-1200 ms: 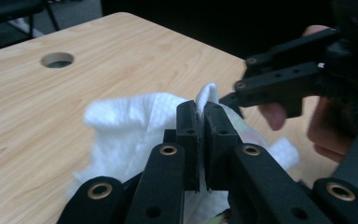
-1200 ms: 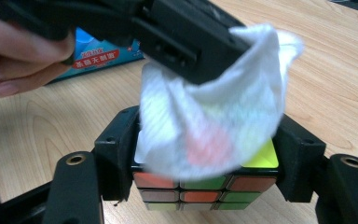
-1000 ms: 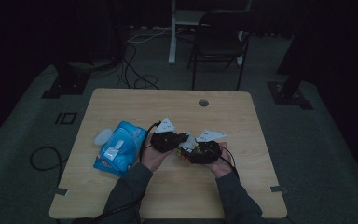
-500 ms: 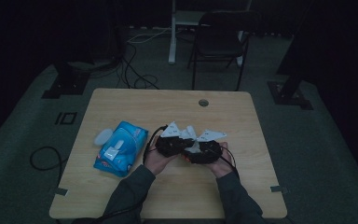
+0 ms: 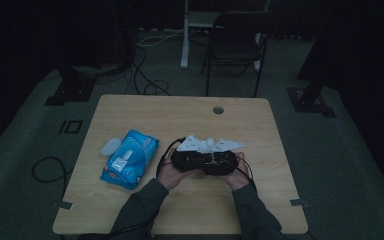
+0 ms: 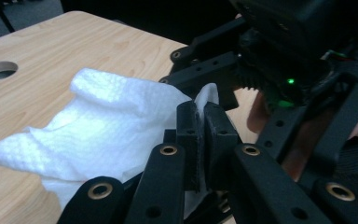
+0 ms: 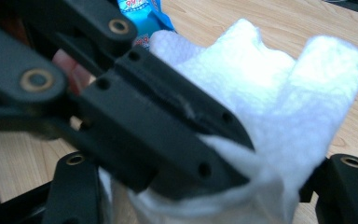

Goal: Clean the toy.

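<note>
where the two grippers meet over the table, one wipe caught between them. left gripper: jaws pressed together, clamped on a thin edge of the wipe, most of the sheet bunched just beside and beyond the fingers, drooping toward the wood. right gripper: two fingers, one low at one side and one at the other, spaced apart with the wipe's lower part bunched between them; cannot tell whether those pads press on it. across that view, in front of the wipe, the left gripper's closed pair, one white corner pinched at its tip. beyond the fingers in the right gripper view, two rounded humps of the same wipe standing upward.

from above: two hands, left hand and right hand, side by side, each gripper touching or almost touching the other, wipe a small white patch right at the fingers. two grey plates on top, one per gripper.

well apart from the fingers, off to the left: one blue pack lying flat, and one small pale lid just beside its far corner. one round hole in the tabletop beyond the fingers, near the far edge. one chair behind the table on the floor. two sleeves entering from the near edge.
</note>
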`<act>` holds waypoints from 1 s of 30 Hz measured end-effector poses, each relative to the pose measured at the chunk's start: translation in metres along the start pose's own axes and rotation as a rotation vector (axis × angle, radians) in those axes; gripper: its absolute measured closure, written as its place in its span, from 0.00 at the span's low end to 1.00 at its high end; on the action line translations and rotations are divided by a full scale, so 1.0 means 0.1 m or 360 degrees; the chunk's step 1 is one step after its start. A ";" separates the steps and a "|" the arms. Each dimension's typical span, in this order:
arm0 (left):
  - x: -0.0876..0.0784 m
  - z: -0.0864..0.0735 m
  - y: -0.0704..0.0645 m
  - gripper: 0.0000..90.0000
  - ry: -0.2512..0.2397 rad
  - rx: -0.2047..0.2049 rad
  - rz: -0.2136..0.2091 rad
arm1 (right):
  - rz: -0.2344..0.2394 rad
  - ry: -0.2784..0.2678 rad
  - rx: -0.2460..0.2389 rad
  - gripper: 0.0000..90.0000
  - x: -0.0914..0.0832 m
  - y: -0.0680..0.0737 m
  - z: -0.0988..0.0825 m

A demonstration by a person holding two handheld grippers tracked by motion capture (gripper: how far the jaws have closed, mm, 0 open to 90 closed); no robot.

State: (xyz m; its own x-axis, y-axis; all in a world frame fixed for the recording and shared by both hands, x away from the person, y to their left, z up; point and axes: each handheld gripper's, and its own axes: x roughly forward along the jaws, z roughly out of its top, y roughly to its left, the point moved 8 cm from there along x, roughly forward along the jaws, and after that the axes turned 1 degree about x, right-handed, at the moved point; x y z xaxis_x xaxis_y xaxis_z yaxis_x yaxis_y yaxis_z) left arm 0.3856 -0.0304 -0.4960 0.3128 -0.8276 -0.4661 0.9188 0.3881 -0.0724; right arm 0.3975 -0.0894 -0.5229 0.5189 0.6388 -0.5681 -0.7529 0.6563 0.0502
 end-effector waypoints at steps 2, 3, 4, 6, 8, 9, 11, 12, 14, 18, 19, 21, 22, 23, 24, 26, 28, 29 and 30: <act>-0.01 0.00 0.04 0.97 -0.0008 -0.0013 0.0014 | 0.0002 0.0004 -0.0002 0.38 0.00 0.01 0.00; -0.03 -0.01 0.09 0.97 -0.0013 -0.0023 0.0035 | 0.0002 0.0003 -0.0012 0.38 0.00 0.01 0.00; -0.03 -0.01 0.09 0.97 -0.0013 -0.0023 0.0035 | 0.0002 0.0003 -0.0012 0.38 0.00 0.01 0.00; -0.06 -0.01 0.14 0.97 -0.0023 -0.0043 0.0057 | 0.0004 0.0001 -0.0009 0.38 0.00 0.02 0.00; -0.09 -0.01 0.20 0.97 -0.0026 -0.0054 0.0078 | 0.0006 -0.0005 -0.0021 0.38 -0.01 0.02 0.01; -0.11 -0.01 0.26 0.97 -0.0031 -0.0068 0.0093 | 0.0010 -0.0008 -0.0028 0.38 -0.01 0.03 0.01; -0.13 -0.02 0.30 0.97 -0.0029 -0.0081 0.0099 | 0.0013 -0.0008 -0.0034 0.38 -0.01 0.04 0.02; -0.13 -0.02 0.30 0.97 -0.0029 -0.0081 0.0099 | 0.0013 -0.0008 -0.0034 0.38 -0.01 0.04 0.02; -0.14 -0.02 0.34 0.97 -0.0031 -0.0095 0.0105 | 0.0020 -0.0010 -0.0043 0.38 -0.01 0.06 0.02; -0.15 -0.03 0.42 0.97 -0.0030 -0.0126 0.0090 | 0.0031 -0.0006 -0.0058 0.38 0.00 0.09 0.02; -0.14 -0.02 0.44 0.97 -0.0030 -0.0129 0.0081 | 0.0036 -0.0008 -0.0068 0.38 0.00 0.10 0.02; -0.13 -0.01 0.45 0.97 -0.0029 -0.0130 0.0073 | 0.0037 -0.0010 -0.0071 0.38 0.00 0.10 0.03; -0.13 -0.01 0.48 0.97 -0.0031 -0.0136 0.0063 | 0.0041 -0.0012 -0.0075 0.38 0.00 0.11 0.03; -0.13 -0.01 0.48 0.97 -0.0031 -0.0136 0.0063 | 0.0041 -0.0012 -0.0075 0.38 0.00 0.11 0.03; -0.12 0.00 0.50 0.97 -0.0036 -0.0150 0.0050 | 0.0052 -0.0018 -0.0091 0.38 -0.01 0.13 0.03; -0.11 0.01 0.52 0.97 -0.0041 -0.0160 0.0045 | 0.0062 -0.0026 -0.0105 0.38 -0.01 0.15 0.04; -0.10 0.01 0.54 0.97 -0.0039 -0.0170 0.0034 | 0.0067 -0.0030 -0.0119 0.38 -0.01 0.16 0.05; -0.10 0.01 0.54 0.97 -0.0039 -0.0170 0.0034 | 0.0067 -0.0030 -0.0119 0.38 -0.01 0.16 0.05; -0.08 0.01 0.55 0.97 -0.0038 -0.0177 0.0024 | 0.0074 -0.0032 -0.0128 0.38 -0.01 0.17 0.05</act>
State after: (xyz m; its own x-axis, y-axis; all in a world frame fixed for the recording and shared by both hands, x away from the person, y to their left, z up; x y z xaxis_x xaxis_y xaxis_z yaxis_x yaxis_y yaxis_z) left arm 0.4336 -0.0029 -0.4950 0.3334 -0.8302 -0.4468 0.8819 0.4422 -0.1636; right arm 0.3858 -0.0772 -0.5173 0.4898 0.6763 -0.5503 -0.8061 0.5917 0.0098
